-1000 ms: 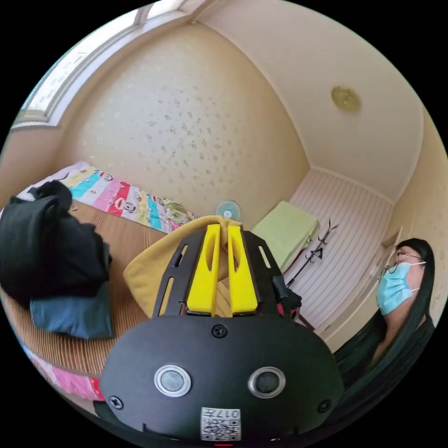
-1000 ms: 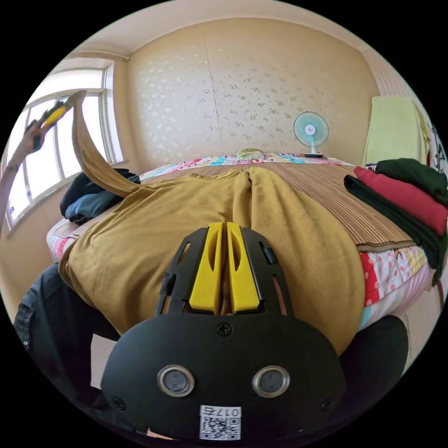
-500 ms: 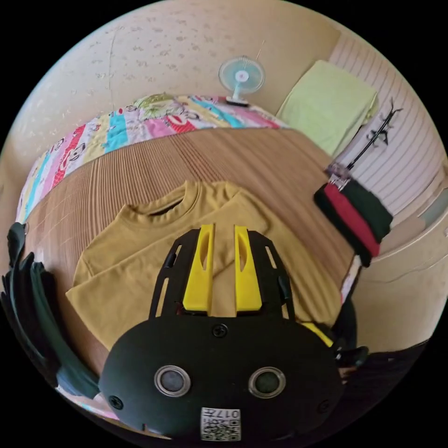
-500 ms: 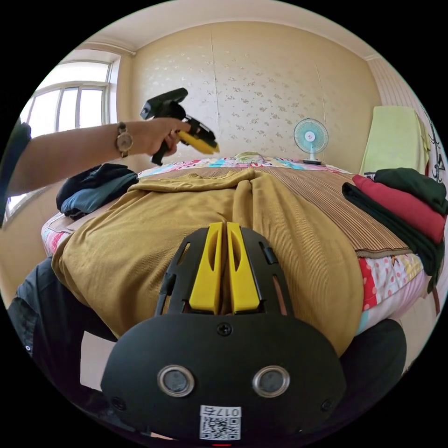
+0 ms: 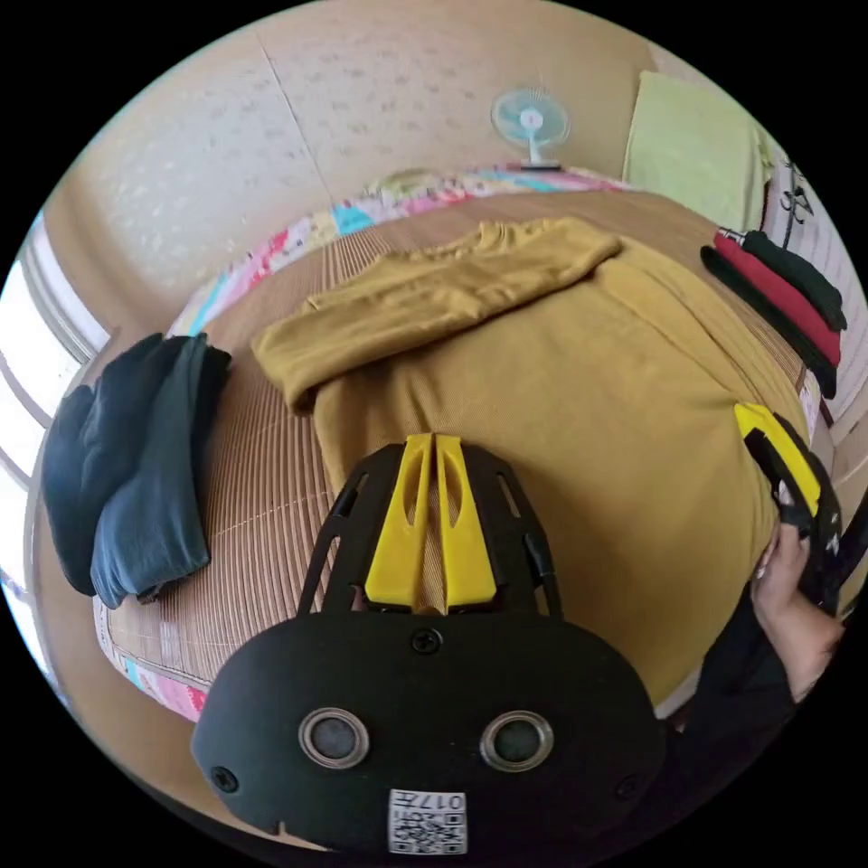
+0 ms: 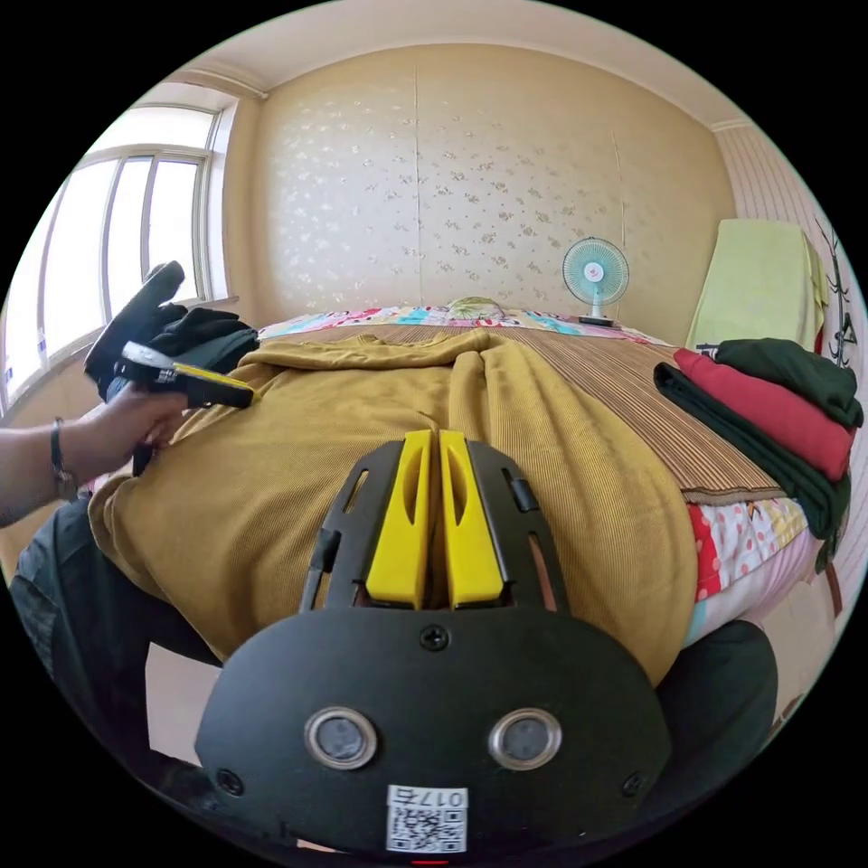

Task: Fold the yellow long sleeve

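The bed (image 5: 271, 479), topped with a ribbed brown mat, carries everything else, and the yellow long sleeve (image 5: 561, 389) lies spread across the middle of it, hem hanging over the near edge. One sleeve is folded across the chest of the yellow long sleeve, just below its collar, and in the right gripper view the other sleeve lies folded down its middle. A heap of dark clothes (image 5: 136, 470) sits on the mat beside the shirt toward the window (image 6: 117, 244), and a stack of folded clothes (image 6: 778, 416) in dark green and red rests on the bed's edge on the shirt's other side. A small fan (image 6: 594, 274) stands beyond the collar, against the wall. The left gripper (image 5: 434, 443) is at the hem corner on the window side; its jaws are nearly together with a strip of fabric between them, though whether they actually pinch it cannot be told. The right gripper (image 6: 434, 443) is at the hem as well, jaws closed to a slim gap over the cloth, its hold likewise unclear. A hand (image 6: 127, 425) carries the left gripper.
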A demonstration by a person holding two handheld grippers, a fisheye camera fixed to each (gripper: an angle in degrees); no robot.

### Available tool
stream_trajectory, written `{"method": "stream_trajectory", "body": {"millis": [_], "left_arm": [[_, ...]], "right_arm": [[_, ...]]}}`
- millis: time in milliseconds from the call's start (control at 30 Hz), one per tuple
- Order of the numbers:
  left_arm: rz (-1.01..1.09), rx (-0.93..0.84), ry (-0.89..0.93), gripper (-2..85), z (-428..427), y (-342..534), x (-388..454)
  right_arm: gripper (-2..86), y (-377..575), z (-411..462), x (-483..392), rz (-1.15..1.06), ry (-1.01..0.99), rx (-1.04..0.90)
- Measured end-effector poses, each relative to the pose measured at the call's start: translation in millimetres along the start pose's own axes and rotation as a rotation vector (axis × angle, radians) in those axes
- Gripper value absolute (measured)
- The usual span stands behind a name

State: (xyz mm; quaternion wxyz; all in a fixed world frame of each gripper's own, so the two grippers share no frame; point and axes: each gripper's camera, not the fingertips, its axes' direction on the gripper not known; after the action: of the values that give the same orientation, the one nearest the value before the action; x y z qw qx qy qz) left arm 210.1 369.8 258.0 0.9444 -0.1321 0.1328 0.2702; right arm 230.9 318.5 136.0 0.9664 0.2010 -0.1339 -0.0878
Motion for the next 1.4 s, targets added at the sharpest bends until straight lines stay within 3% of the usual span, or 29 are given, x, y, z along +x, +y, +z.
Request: {"method": "stream_trajectory", "body": {"millis": [200,333,400,467,533,600,800,933,1067,1133,1233,1333,1400], "left_arm": [[0.005,-0.023,-0.069,-0.6,6.0,6.4,5.7],[0.024,-0.013,-0.114,-0.5,6.4,14.5,6.1],[0.026,-0.008,-0.121,-0.5,6.9,17.7,2.8],[0.023,-0.011,-0.111,-0.5,8.2,20.0,-4.4],[-0.006,-0.014,-0.045,-0.5,10.2,22.8,-24.2],[-0.046,-0.014,0.042,-0.4,12.5,25.8,-46.9],[-0.178,-0.005,0.329,-0.5,27.8,40.5,-121.9],[-0.240,0.001,0.448,-0.5,39.1,50.5,-159.8],[-0.275,0.008,0.517,-0.5,47.4,57.9,-185.3],[-0.301,0.015,0.565,-0.6,53.0,63.3,-201.6],[-0.328,0.024,0.618,-0.7,59.0,69.3,-219.6],[-0.333,0.036,0.645,-0.8,61.7,73.7,-232.4],[-0.329,0.043,0.646,-0.9,61.7,75.7,-237.1]], "right_arm": [[2.3,-16.5,-7.3,10.7,0.000,-0.073,0.004],[2.5,-63.7,-3.6,37.5,0.017,-0.228,-0.214],[2.5,-92.2,-8.6,44.6,0.001,-0.232,-0.353],[2.7,-112.3,-31.2,55.9,0.034,-0.185,-0.357],[3.5,-118.2,-80.0,84.0,0.162,-0.082,-0.221],[4.8,-117.2,-99.9,103.6,0.214,-0.076,-0.210],[9.2,-101.5,-63.9,126.5,0.261,-0.079,-0.585],[4.6,-149.6,-85.8,155.4,0.340,-0.196,-0.550],[3.7,-213.9,-145.0,232.3,0.461,-0.276,-0.283],[3.5,-232.5,-178.9,310.4,0.592,-0.113,-0.116],[5.3,-213.1,-217.1,396.1,0.899,0.194,-0.065],[7.1,-196.8,-239.5,394.8,0.838,0.100,0.004],[7.8,-182.6,-231.9,373.0,0.756,0.104,-0.050]]}}
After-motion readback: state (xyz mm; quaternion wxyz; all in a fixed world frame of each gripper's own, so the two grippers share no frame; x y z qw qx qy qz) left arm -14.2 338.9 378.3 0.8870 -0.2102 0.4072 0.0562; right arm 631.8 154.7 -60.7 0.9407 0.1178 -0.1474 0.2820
